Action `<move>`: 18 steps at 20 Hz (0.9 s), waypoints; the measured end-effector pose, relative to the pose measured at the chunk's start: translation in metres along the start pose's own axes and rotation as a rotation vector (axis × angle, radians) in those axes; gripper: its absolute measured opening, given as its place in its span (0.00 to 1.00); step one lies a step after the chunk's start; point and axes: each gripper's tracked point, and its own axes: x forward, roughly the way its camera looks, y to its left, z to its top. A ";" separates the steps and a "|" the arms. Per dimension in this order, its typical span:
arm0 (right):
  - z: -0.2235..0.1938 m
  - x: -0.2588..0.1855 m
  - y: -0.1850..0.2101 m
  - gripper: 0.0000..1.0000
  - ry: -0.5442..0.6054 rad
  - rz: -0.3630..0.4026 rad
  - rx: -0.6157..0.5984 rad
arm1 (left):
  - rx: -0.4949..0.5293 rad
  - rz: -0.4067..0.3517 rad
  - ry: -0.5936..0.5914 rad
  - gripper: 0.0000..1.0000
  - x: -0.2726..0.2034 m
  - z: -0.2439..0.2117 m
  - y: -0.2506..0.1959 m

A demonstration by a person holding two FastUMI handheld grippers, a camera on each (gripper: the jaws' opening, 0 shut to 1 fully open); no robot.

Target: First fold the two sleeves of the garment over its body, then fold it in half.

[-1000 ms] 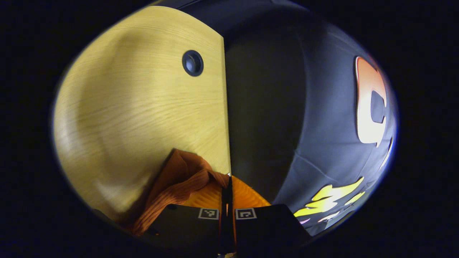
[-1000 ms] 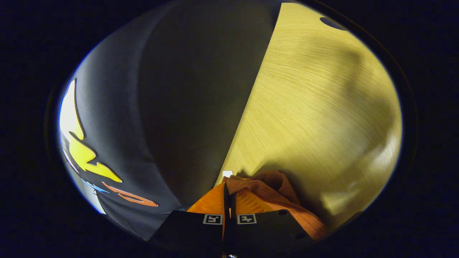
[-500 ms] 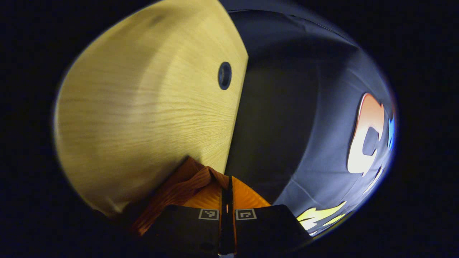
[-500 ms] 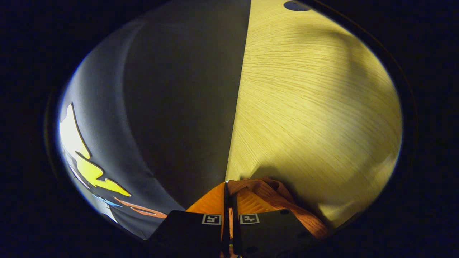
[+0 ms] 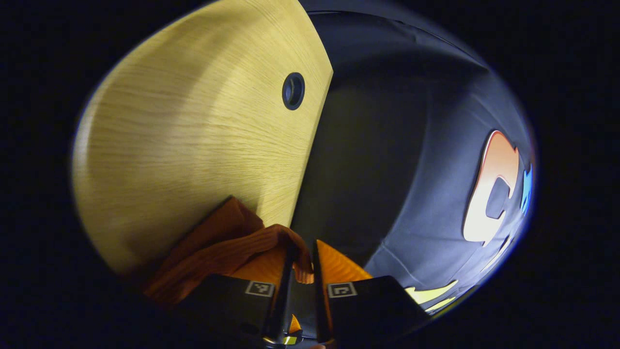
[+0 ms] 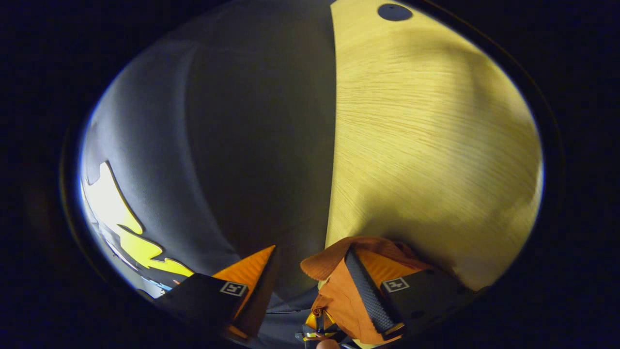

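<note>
Garment: orange ribbed knit, bunched at the near table edge in both views. In the left gripper view the left gripper had its jaws slightly apart with a fold of knit in the gap; can't tell if either finger was pressing on it. In the right gripper view the right gripper stood wide open, fabric draped against one finger, nothing clamped. Read: release at the end of a fold, probably the half fold, though the whole garment wasn't visible. To do it well: open fully, lift straight off so the knit doesn't snag on the pads and drag the top layer, and keep the edge from sliding off the table. Beyond lay the bare wooden tabletop with a round cable hole at the far side, then the booth's dark cloth wall.
</note>
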 end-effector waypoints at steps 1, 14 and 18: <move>0.004 -0.001 0.003 0.86 -0.021 -0.023 -0.044 | 0.015 -0.002 -0.003 0.35 -0.003 -0.006 -0.008; -0.053 -0.038 0.059 0.97 -0.088 -0.281 -1.058 | 0.768 0.171 -0.051 0.97 -0.082 -0.041 -0.083; -0.105 -0.060 0.082 0.94 -0.176 -0.245 -1.245 | 1.093 0.167 -0.089 0.98 -0.143 -0.066 -0.112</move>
